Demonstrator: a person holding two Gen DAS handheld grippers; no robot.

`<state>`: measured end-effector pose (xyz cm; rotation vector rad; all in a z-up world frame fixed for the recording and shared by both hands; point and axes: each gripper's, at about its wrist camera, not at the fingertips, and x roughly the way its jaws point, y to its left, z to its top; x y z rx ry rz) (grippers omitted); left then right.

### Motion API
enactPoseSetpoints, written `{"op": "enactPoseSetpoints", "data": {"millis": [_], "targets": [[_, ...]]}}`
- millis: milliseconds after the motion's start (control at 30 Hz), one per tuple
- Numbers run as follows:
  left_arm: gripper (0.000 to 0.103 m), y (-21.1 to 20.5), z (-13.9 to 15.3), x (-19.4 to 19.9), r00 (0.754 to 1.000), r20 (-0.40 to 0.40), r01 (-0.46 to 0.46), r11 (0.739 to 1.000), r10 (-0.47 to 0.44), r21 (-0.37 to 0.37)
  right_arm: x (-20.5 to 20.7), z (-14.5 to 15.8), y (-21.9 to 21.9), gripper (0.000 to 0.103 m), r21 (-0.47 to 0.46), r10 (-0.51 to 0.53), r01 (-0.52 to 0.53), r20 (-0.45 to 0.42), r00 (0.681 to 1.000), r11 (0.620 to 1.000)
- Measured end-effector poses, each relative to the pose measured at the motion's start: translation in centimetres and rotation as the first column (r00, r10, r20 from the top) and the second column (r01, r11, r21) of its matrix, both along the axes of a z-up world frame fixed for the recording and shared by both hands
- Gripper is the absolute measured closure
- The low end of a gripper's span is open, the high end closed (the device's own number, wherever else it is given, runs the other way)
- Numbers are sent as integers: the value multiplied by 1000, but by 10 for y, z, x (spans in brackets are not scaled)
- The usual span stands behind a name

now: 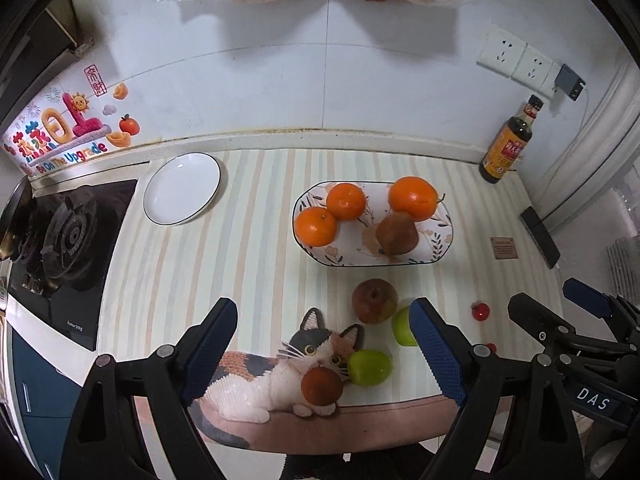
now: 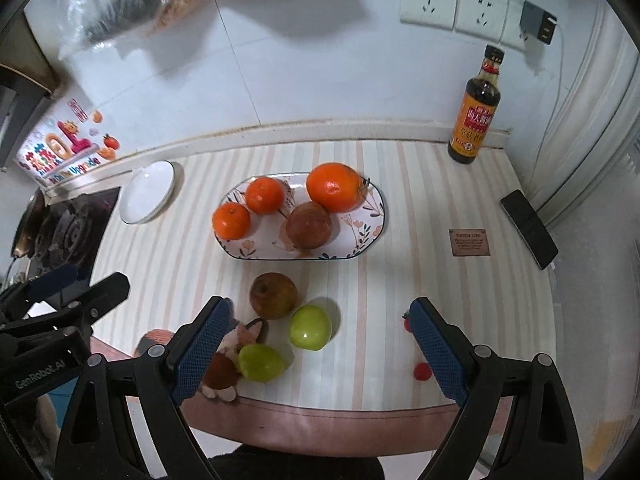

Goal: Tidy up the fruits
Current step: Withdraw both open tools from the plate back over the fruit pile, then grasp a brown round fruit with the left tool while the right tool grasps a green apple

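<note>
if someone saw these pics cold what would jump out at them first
The bright oranges on the oval flowered plate at the middle of the striped mat draw the eye first, with a brown fruit lying beside them. Next come the two green apples loose on the mat nearer the camera, by a brownish apple. A cat picture at the mat's near edge also stands out, partly covered by fruit.
</note>
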<state>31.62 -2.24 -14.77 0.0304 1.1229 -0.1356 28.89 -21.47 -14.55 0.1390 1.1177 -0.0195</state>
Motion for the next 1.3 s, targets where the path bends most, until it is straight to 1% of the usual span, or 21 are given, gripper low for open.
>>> {"op": "enactPoseSetpoints", "data": {"millis": [167,300,400,467,500,533,567,633,667,800,833,900,933,1000,1100,1167,1200,1233,1267,1300], "targets": [[15,1,12,-12,999,37,-4,1000,4,5,-14,16,1,9,17,-5,4,34,999,1000],[15,2,11,-16,1000,26,-9,1000,9,-9,-19,19,2,9,31,-6,5,41,999,1000],[15,6,9,-17,1000,17,-21,1000,22,-23,-19,12,0,9,56,-7,6,22,1000,998],[15,9,4,-15,1000,5,-24,999,24,-32,-16,1,-2,5,90,-6,7,-12,1000,996],[10,11,1,-13,1000,-4,-26,999,26,-37,-14,-5,-3,5,105,-5,8,-29,1000,994],[3,13,-4,-12,1000,-12,-28,999,27,-41,-12,-12,-5,5,122,-5,11,-46,999,993],[0,16,-8,-11,999,-17,-31,999,30,-44,-10,-22,-6,5,141,-1,11,-73,997,990],[0,21,-26,-9,998,-51,-47,999,46,-26,-6,-43,-7,5,177,14,8,-121,993,984],[0,21,-34,-8,996,-69,-50,999,48,-18,-4,-58,-6,5,202,21,11,-154,988,979],[0,24,-84,-8,982,-182,-47,998,52,29,1,-112,0,5,315,57,23,-243,968,949],[0,26,-99,-10,975,-214,-50,997,61,54,2,-128,1,6,350,58,42,-271,961,936],[0,30,-121,-14,965,-250,-59,994,80,93,8,-161,7,9,409,65,87,-344,937,908],[0,33,-128,-15,961,-260,-64,992,92,111,10,-175,10,10,424,65,108,-372,926,899],[0,38,-142,-18,954,-280,-74,988,110,137,14,-203,19,10,438,66,141,-425,903,888],[0,46,-156,-21,942,-307,-92,983,138,162,18,-231,35,10,413,70,145,-463,883,899],[0,48,-162,-22,936,-322,-94,982,142,162,19,-249,44,10,393,67,151,-488,870,907],[0,48,-165,-23,933,-330,-91,983,141,162,20,-253,47,14,389,67,150,-492,868,909],[0,48,-168,-25,931,-338,-86,984,136,159,19,-260,51,31,379,69,145,-497,865,914],[0,46,-170,-26,930,-343,-82,985,131,155,18,-264,54,39,397,83,138,-491,867,907],[0,43,-173,-27,927,-355,-69,987,118,148,17,-263,54,39,395,83,135,-487,870,909]]}}
